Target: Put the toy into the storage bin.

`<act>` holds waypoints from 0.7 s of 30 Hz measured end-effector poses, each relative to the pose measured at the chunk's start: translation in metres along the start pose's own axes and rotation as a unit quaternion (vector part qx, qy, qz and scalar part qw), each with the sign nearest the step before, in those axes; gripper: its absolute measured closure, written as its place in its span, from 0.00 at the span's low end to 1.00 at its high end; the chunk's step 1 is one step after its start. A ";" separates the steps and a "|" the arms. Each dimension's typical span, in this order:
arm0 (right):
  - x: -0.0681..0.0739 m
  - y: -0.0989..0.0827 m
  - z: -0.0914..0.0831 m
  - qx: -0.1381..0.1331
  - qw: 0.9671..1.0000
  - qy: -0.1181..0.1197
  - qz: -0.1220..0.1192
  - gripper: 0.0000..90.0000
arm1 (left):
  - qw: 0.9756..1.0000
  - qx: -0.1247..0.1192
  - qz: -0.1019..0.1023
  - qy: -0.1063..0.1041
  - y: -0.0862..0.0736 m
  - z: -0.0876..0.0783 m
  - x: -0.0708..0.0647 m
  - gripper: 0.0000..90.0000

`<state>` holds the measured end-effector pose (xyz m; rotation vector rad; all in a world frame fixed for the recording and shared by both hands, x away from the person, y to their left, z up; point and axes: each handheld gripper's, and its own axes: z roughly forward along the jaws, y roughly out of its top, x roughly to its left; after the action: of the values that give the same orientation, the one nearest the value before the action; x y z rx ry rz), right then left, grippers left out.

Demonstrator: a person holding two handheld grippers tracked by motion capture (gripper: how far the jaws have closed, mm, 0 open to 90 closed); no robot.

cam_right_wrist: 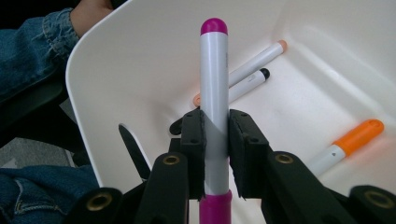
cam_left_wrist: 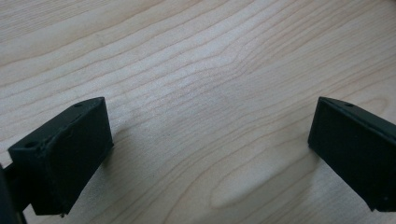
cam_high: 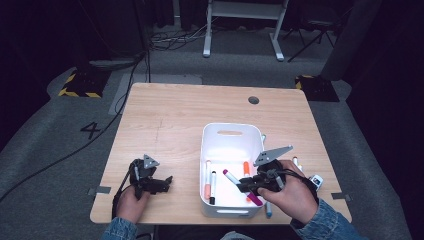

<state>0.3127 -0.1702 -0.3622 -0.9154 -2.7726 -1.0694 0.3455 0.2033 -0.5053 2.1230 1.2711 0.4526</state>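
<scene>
Right gripper (cam_right_wrist: pixel 215 154) pinches my pink marker (cam_right_wrist: pixel 214 93) tight over the white bin (cam_high: pixel 210 145); tipping toward 6 o'clock, it could slip out

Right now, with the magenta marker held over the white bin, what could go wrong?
1. The right gripper clamps the magenta marker near one end, so the long free end might swing or slip loose.
2. The marker hangs above the white bin where an orange marker and others lie; dropped, it might bounce off them.
3. A blue marker lies outside the bin by the right hand and could be knocked off the table.
</scene>
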 end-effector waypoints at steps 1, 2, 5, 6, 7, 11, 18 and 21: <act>0.000 0.000 0.001 0.002 1.000 0.000 -0.001 0.86 | 1.000 -0.001 0.000 0.001 0.000 0.000 0.000 0.00; 0.000 0.000 0.003 0.005 1.000 -0.001 -0.002 0.86 | 1.000 -0.001 0.000 0.001 0.000 0.000 0.000 0.00; -0.001 -0.001 0.006 0.017 1.000 -0.003 -0.004 0.86 | 1.000 -0.001 0.000 0.001 0.000 0.000 0.000 0.00; -0.001 -0.001 0.006 0.017 1.000 -0.003 -0.004 0.86 | 1.000 -0.001 0.000 0.000 0.000 0.000 0.000 0.00; -0.001 -0.001 0.008 0.023 1.000 -0.005 -0.005 0.86 | 1.000 -0.001 0.000 0.001 0.000 0.000 0.000 0.00; 0.001 0.001 0.010 0.031 0.999 -0.012 -0.013 0.85 | 1.000 -0.001 0.000 0.001 0.000 0.000 0.000 0.00; 0.002 0.003 0.015 0.046 0.998 -0.008 -0.034 0.76 | 1.000 -0.001 0.000 0.001 0.000 0.000 0.000 0.00; 0.002 0.004 0.008 0.017 1.000 -0.017 -0.013 0.64 | 1.000 -0.001 0.000 0.001 0.000 0.000 0.000 0.00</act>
<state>0.3148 -0.1617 -0.3653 -0.9043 -2.8283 -1.0170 0.3455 0.2032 -0.5054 2.1223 1.2709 0.4545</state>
